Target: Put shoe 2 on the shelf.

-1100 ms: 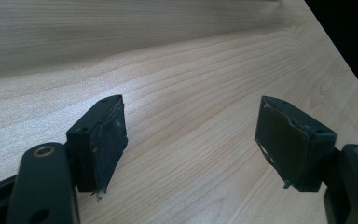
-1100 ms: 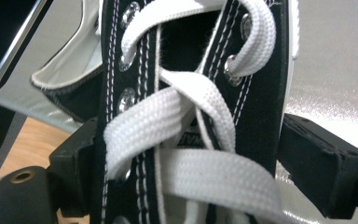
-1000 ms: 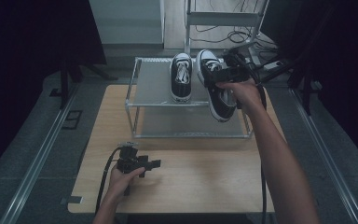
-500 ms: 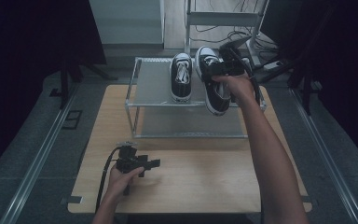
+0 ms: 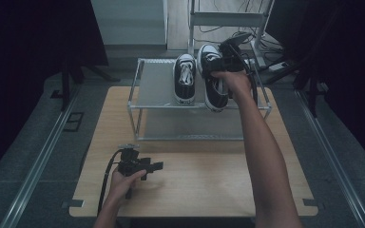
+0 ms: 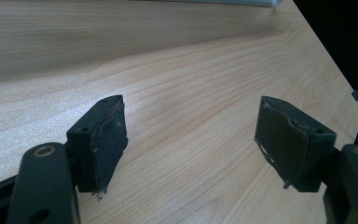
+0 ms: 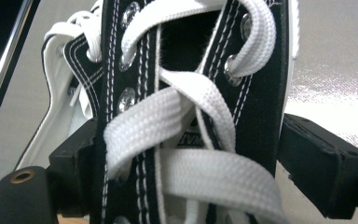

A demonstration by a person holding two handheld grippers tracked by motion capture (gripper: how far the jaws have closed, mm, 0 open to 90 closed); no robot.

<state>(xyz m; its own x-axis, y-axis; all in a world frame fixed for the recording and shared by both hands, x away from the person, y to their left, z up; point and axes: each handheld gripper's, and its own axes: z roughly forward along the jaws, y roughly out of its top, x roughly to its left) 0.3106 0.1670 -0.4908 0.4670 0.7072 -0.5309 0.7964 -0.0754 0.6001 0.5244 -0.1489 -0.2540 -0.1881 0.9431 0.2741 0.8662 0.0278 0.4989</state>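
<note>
Black canvas sneaker with white laces and white rubber toe sits upper middle of the high view, heel away from the camera, toe poking over the front edge of the silver wire-frame shoe rack with mesh shelves. That rack stands on the far half of the light wooden table, which takes up the middle of the frame. A second matching black sneaker lies flat on the top shelf just left of the first one, the two nearly touching. Right gripper is clamped on the first shoe; in the right gripper view the jaws press in on both sides of the laced tongue. Left gripper rests lower left on the table, its jaws spread wide with only bare wood between them.
</note>
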